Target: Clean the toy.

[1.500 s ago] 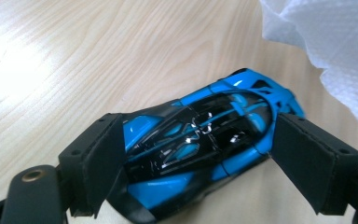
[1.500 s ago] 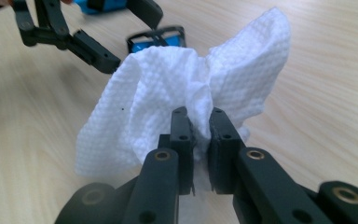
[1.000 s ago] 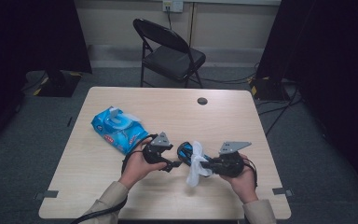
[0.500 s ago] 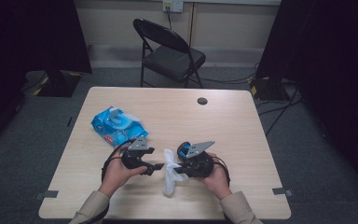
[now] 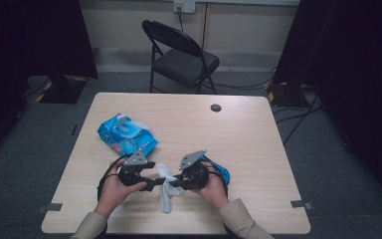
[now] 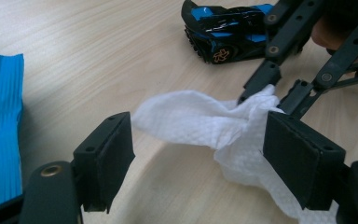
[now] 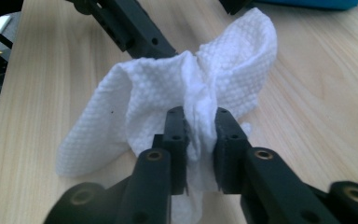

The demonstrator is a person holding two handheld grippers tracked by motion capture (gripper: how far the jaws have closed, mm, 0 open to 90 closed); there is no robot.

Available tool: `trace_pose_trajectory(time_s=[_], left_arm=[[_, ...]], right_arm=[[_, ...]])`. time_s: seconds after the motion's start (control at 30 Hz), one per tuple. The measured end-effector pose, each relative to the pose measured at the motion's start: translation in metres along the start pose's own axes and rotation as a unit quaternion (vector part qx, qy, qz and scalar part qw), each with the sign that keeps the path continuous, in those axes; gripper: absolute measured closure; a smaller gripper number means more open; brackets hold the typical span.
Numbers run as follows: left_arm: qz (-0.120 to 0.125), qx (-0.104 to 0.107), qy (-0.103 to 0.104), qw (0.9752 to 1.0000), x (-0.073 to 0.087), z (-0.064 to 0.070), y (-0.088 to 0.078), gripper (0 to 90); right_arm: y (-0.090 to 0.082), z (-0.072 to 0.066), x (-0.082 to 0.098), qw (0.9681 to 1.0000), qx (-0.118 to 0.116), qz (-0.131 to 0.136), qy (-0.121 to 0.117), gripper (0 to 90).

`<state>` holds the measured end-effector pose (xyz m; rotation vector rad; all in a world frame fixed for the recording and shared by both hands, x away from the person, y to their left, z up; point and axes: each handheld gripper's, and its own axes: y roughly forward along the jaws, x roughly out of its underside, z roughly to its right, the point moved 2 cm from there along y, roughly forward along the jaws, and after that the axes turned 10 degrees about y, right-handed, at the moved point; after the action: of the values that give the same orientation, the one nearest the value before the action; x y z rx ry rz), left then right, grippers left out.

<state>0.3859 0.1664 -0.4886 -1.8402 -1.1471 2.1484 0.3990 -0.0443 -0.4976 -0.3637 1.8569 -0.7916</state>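
Fingers of the right gripper [image 7: 200, 122], just easing apart, pinch the white wipe [image 7: 168, 93] near the table's [image 5: 258, 129] front edge. Left gripper [image 6: 200, 154] fingers stand apart, closing slightly around the wipe's other end without pressing it.

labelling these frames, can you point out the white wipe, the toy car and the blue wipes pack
white wipe [image 7: 149, 98]: right gripper view, on its spread textured sheet
toy car [image 6: 223, 28]: left gripper view, on its blue-black body
blue wipes pack [image 5: 126, 135]: high view, on its top face

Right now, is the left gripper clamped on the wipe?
No: in the left gripper view its jaws stand wide apart around the white wipe, while the right gripper pinches it.
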Motion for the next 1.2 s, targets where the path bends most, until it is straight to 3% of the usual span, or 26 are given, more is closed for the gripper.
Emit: trace_pose_trajectory(time_s=[0.23,0.63,0.67,0.83,1.07,1.13,1.2], left_arm=[[-0.001,0.001,0.007,1.0,0.001,0.003,-0.002,23.9],[-0.004,0.021,0.03,0.9993,-0.005,0.015,0.006,24.1],[-0.007,0.028,0.033,0.9991,-0.004,0.016,0.007,24.2],[-0.008,0.039,0.035,0.9986,-0.003,0.019,0.014,24.2],[-0.023,0.052,0.037,0.9977,0.004,0.023,0.022,24.1],[-0.025,0.055,0.036,0.9975,0.006,0.023,0.024,24.1],[-0.025,0.053,0.036,0.9977,0.007,0.023,0.024,24.0]], right_arm=[[-0.001,-0.002,0.0,0.9999,0.014,0.0,-0.003,63.7],[-0.039,0.0,-0.001,0.9981,0.043,0.04,0.019,42.1],[-0.046,0.003,0.0,0.997,0.057,0.045,0.028,35.5],[-0.058,0.016,0.004,0.9921,0.09,0.064,0.06,26.2],[-0.07,0.036,0.012,0.9807,0.139,0.094,0.102,17.7],[-0.068,0.043,0.014,0.978,0.148,0.097,0.11,16.5],[-0.067,0.047,0.016,0.9773,0.153,0.094,0.113,15.7]])
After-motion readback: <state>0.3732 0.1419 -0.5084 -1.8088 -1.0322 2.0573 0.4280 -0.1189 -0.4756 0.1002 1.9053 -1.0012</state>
